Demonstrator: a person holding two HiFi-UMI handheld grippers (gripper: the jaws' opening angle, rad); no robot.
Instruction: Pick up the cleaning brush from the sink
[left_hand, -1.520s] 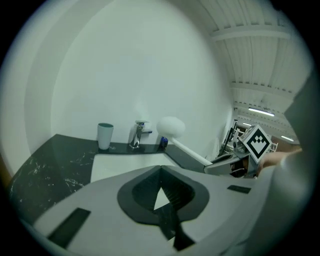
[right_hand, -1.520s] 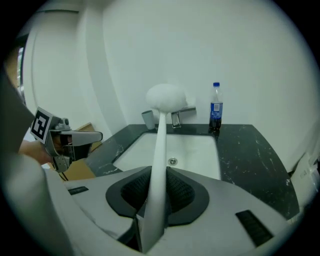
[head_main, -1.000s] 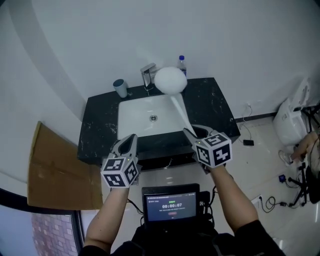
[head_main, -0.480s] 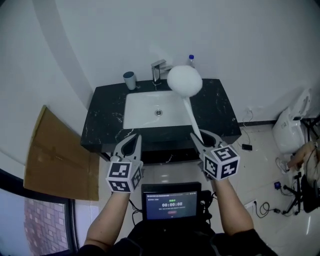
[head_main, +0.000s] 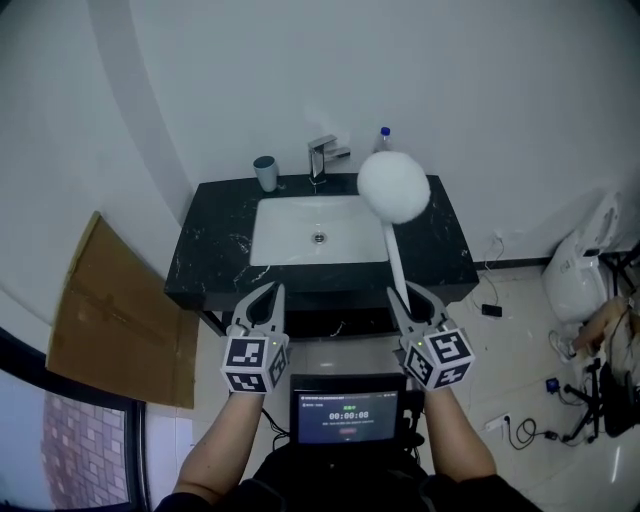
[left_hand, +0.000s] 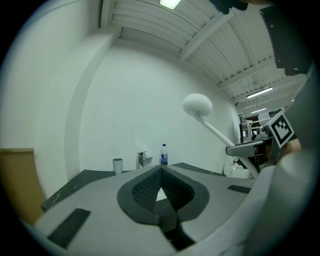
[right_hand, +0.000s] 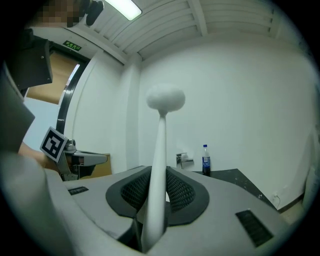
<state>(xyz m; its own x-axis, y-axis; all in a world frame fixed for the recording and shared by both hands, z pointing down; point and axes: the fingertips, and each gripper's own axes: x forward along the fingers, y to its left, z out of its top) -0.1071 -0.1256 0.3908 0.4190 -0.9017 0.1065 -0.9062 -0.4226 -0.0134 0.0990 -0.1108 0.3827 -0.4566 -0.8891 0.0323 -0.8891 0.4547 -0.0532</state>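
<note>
The cleaning brush has a round white fluffy head (head_main: 394, 186) on a long white handle (head_main: 396, 262). My right gripper (head_main: 405, 296) is shut on the lower end of that handle and holds the brush up, its head in front of the counter's back right. In the right gripper view the handle (right_hand: 157, 170) runs up between the pads to the head (right_hand: 165, 98). My left gripper (head_main: 271, 291) is shut and empty, level with the right one, in front of the counter. The white sink (head_main: 290, 235) is set in the black counter (head_main: 213, 250), and nothing lies in it.
A faucet (head_main: 322, 155), a grey cup (head_main: 265, 172) and a blue-labelled bottle (head_main: 384, 137) stand along the counter's back edge. Cardboard (head_main: 115, 320) leans at the left. A white appliance (head_main: 575, 265) and cables lie on the floor at right. A screen (head_main: 345, 412) hangs at my chest.
Both grippers have drawn back from the counter toward me. The brush has come along in the right gripper and now stands more upright, with its head farther right.
</note>
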